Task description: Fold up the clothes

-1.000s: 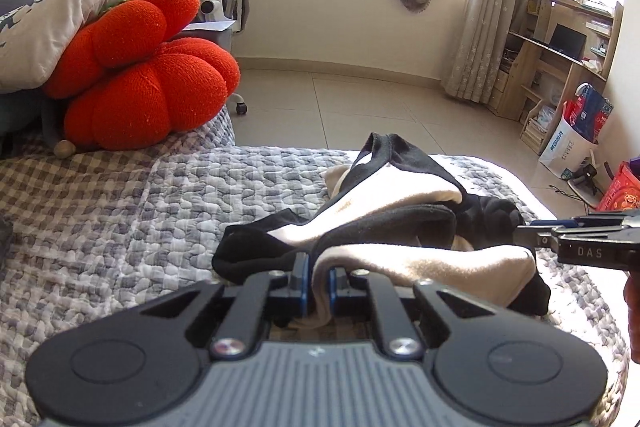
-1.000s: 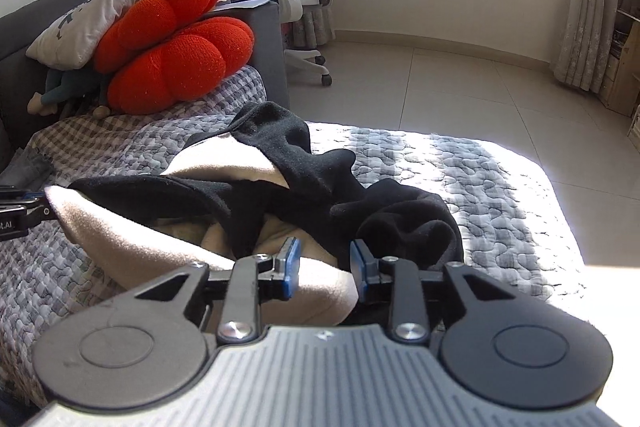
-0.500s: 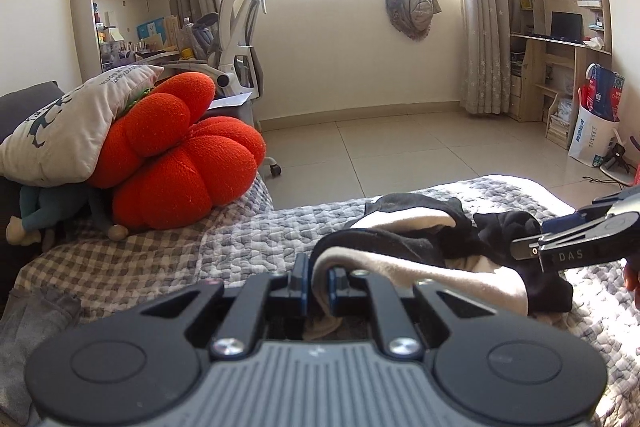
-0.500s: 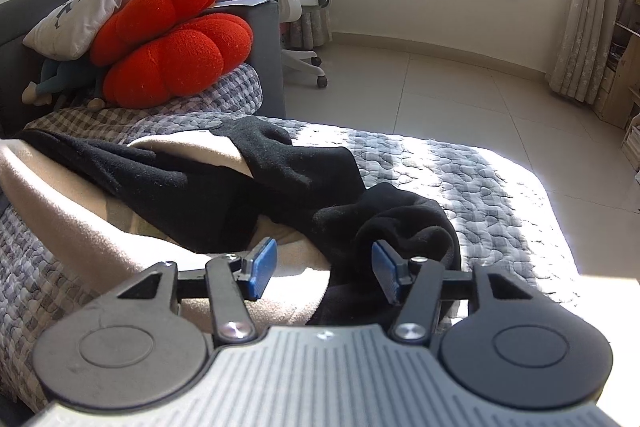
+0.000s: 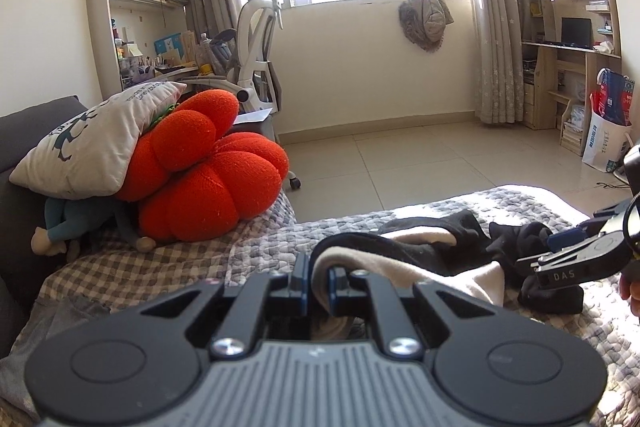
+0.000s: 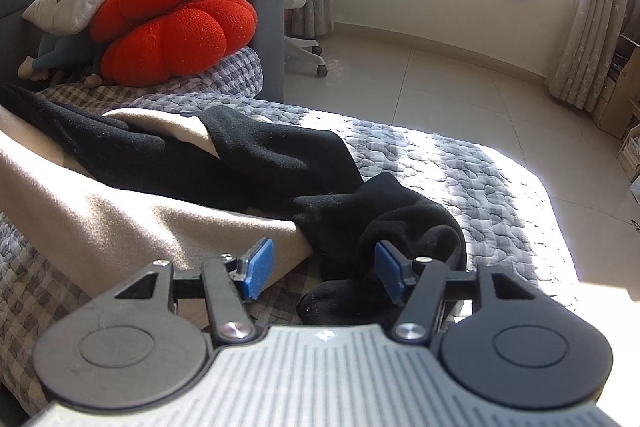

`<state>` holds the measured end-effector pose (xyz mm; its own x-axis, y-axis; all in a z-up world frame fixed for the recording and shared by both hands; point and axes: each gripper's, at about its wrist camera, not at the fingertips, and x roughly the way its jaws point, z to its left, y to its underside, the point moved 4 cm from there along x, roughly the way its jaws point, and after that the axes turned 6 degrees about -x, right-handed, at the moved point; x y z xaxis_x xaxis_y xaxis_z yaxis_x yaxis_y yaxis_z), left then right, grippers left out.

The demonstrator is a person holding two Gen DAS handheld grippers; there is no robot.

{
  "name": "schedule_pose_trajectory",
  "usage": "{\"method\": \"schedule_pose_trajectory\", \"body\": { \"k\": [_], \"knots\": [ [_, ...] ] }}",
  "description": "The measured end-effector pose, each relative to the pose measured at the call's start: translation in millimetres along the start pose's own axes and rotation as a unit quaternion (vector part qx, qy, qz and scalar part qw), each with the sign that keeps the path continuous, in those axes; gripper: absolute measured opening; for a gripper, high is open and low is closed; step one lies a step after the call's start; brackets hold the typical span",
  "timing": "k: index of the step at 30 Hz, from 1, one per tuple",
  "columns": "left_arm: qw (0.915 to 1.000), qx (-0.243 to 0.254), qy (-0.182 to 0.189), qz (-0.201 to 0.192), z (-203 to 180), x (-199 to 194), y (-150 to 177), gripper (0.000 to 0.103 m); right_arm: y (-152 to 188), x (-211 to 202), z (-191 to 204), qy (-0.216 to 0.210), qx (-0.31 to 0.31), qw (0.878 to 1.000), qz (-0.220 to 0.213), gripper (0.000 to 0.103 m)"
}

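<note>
Left gripper (image 5: 318, 281) jaws pinching cream edge of black-and-cream garment (image 6: 132, 195), stretched lengthwise across the bed (image 6: 460, 163); right gripper (image 6: 322, 269) jaws spread, straddling its bunched black end just ahead.

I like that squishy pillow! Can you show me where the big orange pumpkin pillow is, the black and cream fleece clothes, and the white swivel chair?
big orange pumpkin-shaped plush pillow (image 5: 208, 171): left wrist view, its front lobe.
black and cream fleece garment (image 6: 256, 155): right wrist view, black part.
white swivel office chair (image 5: 256, 39): left wrist view, its backrest.
</note>
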<state>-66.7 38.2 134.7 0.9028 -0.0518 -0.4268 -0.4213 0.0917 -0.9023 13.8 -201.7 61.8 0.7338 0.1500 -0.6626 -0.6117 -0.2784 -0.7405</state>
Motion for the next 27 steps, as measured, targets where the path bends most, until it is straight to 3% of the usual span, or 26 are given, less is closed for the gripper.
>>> {"method": "schedule_pose_trajectory", "body": {
  "k": [10, 14, 17, 20, 22, 27],
  "knots": [
    [0.9999, -0.016, 0.003, -0.002, 11.3, -3.6, -4.1, 0.009, 0.2, 3.6, 3.2, 0.008, -0.011, 1.0, 0.004, 0.065],
    [0.9963, -0.082, -0.02, -0.013, 55.0, -4.5, -18.6, 0.009, 1.2, 4.1, 4.7, 0.016, -0.009, 1.0, 0.009, 0.071],
    [0.9915, -0.113, -0.061, -0.02, 85.2, 0.3, -19.9, 0.008, 0.5, 3.0, 9.4, 0.034, -0.01, 0.999, 0.014, 0.076],
    [0.9887, -0.134, -0.066, 0.003, 97.3, 12.6, -13.2, 0.008, -1.7, 4.0, 15.8, 0.053, -0.02, 0.998, 0.013, 0.083],
    [0.9893, -0.13, -0.066, 0.011, 95.8, 17.4, -10.0, 0.008, -3.3, 5.8, 18.5, 0.064, -0.025, 0.998, 0.012, 0.09],
    [0.9909, -0.119, -0.063, 0.005, 91.7, 15.4, -10.3, 0.008, -5.5, 10.4, 19.7, 0.085, -0.03, 0.996, 0.012, 0.093]
  ]
}}
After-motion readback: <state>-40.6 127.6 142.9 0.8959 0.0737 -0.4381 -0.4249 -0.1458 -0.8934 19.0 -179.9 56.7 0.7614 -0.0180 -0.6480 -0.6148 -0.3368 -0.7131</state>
